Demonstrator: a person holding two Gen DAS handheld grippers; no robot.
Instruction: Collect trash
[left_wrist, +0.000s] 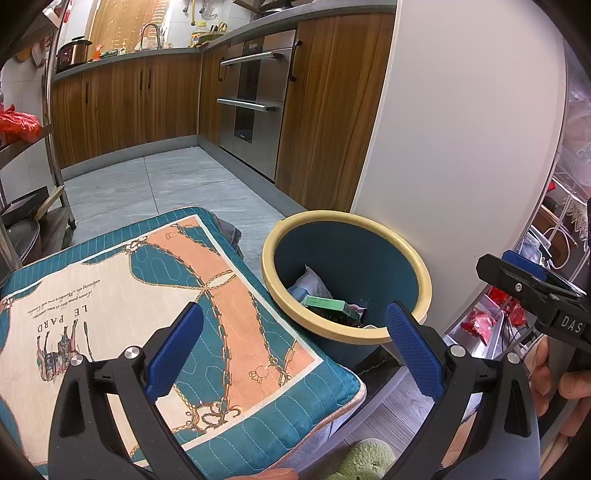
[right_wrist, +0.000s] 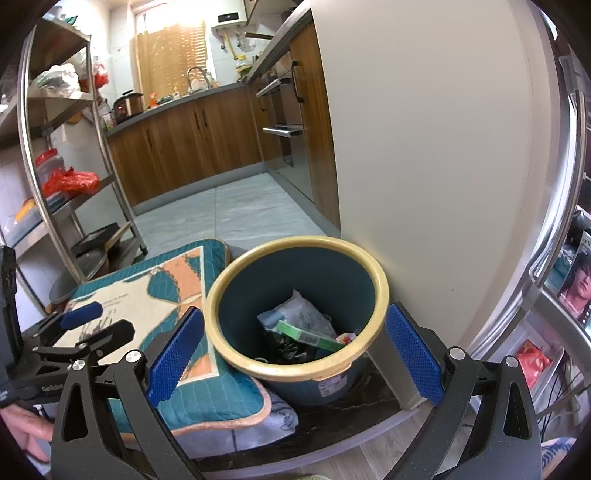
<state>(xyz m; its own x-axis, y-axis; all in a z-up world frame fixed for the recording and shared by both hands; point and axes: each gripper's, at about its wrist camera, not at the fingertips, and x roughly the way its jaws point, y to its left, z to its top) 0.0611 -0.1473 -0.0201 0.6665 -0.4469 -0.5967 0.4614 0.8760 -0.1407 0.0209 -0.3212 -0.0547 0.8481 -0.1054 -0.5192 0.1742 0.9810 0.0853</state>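
Kitchen floor tiles stretch back to wooden cabinets, and up front a teal bin with a yellow rim stands against a white panel, touching a patterned cushion. Left tongs hang over the cushion edge, blue pads spread wide, nothing between them. Right tongs hover just above the bin, pads equally wide apart and bare. Down inside the bin lie a green box, a pale plastic wrapper and dark scraps. Judging by that, some trash is already collected; no loose litter shows on the cushion, so what remains is unclear.
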